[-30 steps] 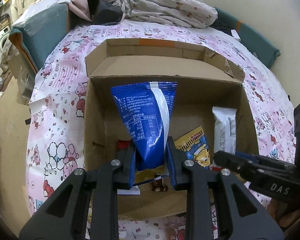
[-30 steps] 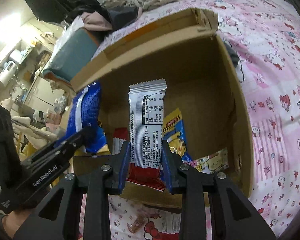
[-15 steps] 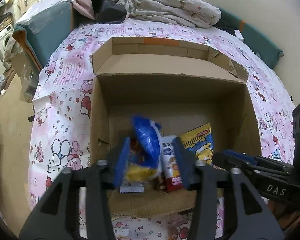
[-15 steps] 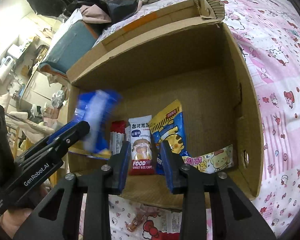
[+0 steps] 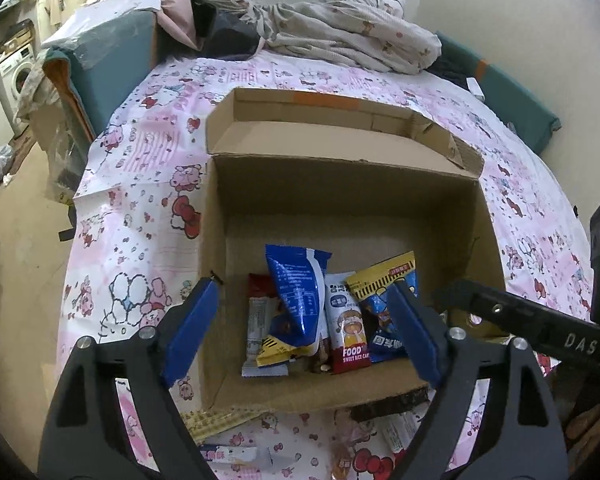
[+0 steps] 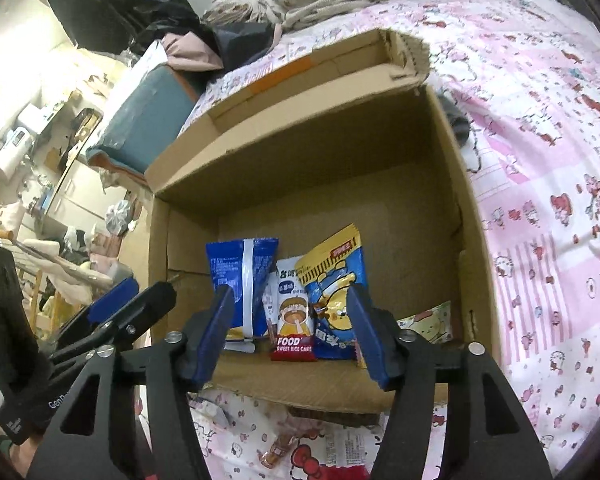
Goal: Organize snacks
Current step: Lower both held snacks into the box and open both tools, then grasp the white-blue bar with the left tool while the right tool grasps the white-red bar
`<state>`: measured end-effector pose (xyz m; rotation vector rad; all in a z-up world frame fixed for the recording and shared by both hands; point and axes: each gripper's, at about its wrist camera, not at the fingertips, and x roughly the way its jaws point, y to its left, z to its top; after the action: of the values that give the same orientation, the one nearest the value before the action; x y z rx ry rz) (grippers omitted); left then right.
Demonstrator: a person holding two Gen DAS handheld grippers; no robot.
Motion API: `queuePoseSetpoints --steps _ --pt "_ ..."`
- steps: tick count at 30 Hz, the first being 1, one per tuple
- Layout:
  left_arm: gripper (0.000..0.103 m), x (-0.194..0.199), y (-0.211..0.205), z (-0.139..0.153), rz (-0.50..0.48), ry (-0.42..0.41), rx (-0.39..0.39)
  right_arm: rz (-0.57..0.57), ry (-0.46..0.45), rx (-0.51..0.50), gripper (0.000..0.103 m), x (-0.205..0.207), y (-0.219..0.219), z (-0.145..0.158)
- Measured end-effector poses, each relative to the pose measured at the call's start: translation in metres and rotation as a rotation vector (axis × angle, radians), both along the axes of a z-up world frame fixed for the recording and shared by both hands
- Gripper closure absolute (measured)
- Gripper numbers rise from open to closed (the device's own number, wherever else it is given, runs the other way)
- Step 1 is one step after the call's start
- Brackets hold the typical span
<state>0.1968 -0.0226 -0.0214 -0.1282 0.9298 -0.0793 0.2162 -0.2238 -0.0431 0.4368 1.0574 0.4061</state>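
Now both tongs opening, left tongs (image 5: 304,328), right tongs (image 6: 292,332), empty above cardboard box (image 5: 488,216)

left tool (image 5: 304,332): jaws opening, empty | right tool (image 6: 292,330): jaws opening, empty

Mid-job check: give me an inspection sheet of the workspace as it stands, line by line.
Surface: pink cartoon-print bedsheet under an open cardboard box.
Job's things: blue bag, rice cake bar, yellow-blue packet and a red-topped bar stand along the box's near wall; pale cartoon packet in the right corner.
Clutter: loose wrappers on the sheet in front of the box.
Grippers: left tongs and right tongs both opening, pads clear of the snacks.
Cables: nothing seen.
Surroundings: crumpled blanket, teal cushion, washing machine.
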Motion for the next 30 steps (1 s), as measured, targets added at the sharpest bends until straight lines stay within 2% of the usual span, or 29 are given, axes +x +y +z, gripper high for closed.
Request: queuePoseSetpoints --steps 3,5,7,10,16,23,28,30 --pt "0.019 -0.007 0.007 0.004 0.006 -0.008 -0.027 -0.029 -0.009 0.008 0.029 -0.007 -0.007 0.004" --pt "0.019 -0.013 0.009 0.009 0.018 -0.016 -0.012 -0.045 -0.013 0.011 0.026 -0.013 -0.012 0.006" --pt "0.019 -0.019 0.011 0.011 0.027 -0.027 0.001 -0.067 -0.024 0.014 0.015 -0.020 -0.017 0.010" --pt "0.019 -0.030 0.017 0.012 0.030 -0.014 -0.009 -0.074 -0.047 0.003 0.011 -0.029 -0.019 0.017" --pt "0.019 -0.053 0.032 0.010 0.039 0.017 -0.058 -0.065 -0.068 -0.026 0.009 -0.049 -0.019 0.021" --pt "0.010 -0.074 0.043 0.007 0.044 0.055 -0.073 -0.089 -0.100 -0.036 0.009 -0.078 -0.022 0.027" --pt "0.010 -0.083 0.053 -0.002 0.066 0.107 -0.047 -0.099 -0.071 -0.040 0.009 -0.092 -0.023 0.022" --pt "0.010 -0.084 0.060 -0.009 0.084 0.147 -0.089 -0.098 -0.057 -0.041 0.009 -0.095 -0.025 0.018"
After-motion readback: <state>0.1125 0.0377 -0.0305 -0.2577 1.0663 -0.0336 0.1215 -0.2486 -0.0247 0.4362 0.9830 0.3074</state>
